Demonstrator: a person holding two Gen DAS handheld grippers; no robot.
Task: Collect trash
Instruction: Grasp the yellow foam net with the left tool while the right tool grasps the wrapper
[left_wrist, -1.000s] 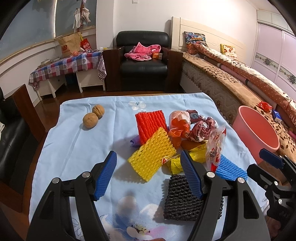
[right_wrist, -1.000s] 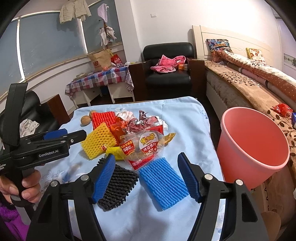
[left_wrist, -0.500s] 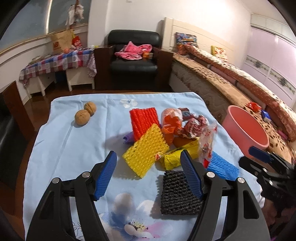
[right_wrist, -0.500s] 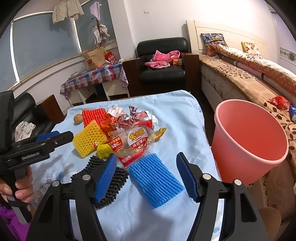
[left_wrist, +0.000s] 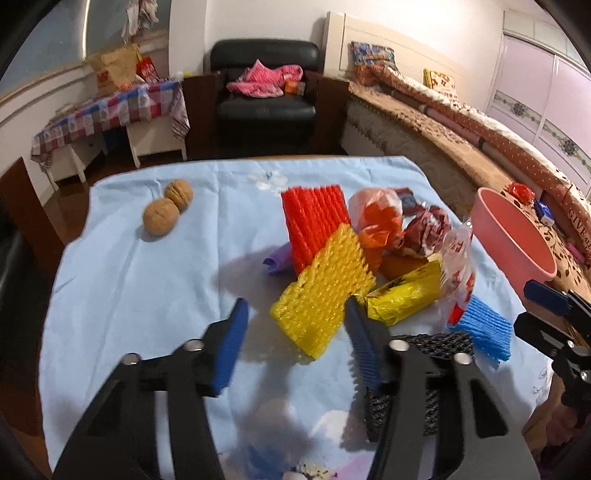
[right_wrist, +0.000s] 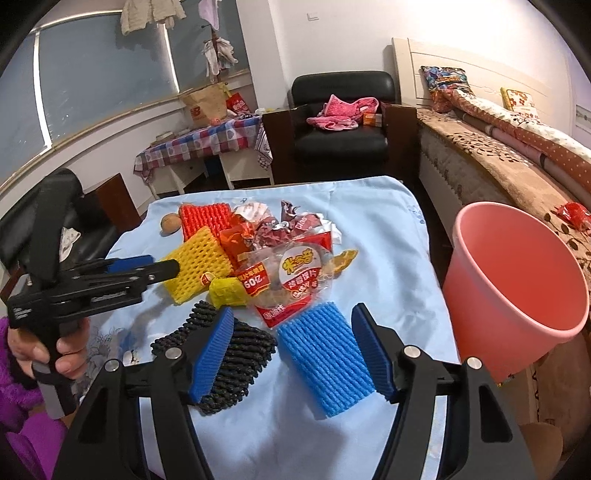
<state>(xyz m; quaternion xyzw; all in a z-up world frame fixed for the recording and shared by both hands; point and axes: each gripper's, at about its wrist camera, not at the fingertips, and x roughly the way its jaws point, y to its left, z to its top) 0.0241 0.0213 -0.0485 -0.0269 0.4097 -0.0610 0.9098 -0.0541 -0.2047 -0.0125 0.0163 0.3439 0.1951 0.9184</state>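
Note:
A pile of trash lies on the light blue tablecloth (left_wrist: 147, 280): a yellow foam net (left_wrist: 325, 284), a red foam net (left_wrist: 314, 221), a yellow wrapper (left_wrist: 406, 295), snack bags (right_wrist: 291, 273), a black foam net (right_wrist: 229, 354) and a blue foam net (right_wrist: 325, 362). My left gripper (left_wrist: 295, 332) is open, just before the yellow net. My right gripper (right_wrist: 291, 347) is open, its jaws on either side of the blue net's near end. A pink bucket (right_wrist: 517, 288) stands right of the table.
Two walnuts (left_wrist: 166, 210) lie at the table's far left. A black armchair (left_wrist: 266, 99), a checked side table (left_wrist: 110, 110) and a long bed (left_wrist: 461, 122) stand beyond. The right gripper shows in the left wrist view (left_wrist: 554, 314).
My left gripper has moved forward and its jaws have narrowed a little toward the yellow net. My right gripper has moved forward over the blue net.

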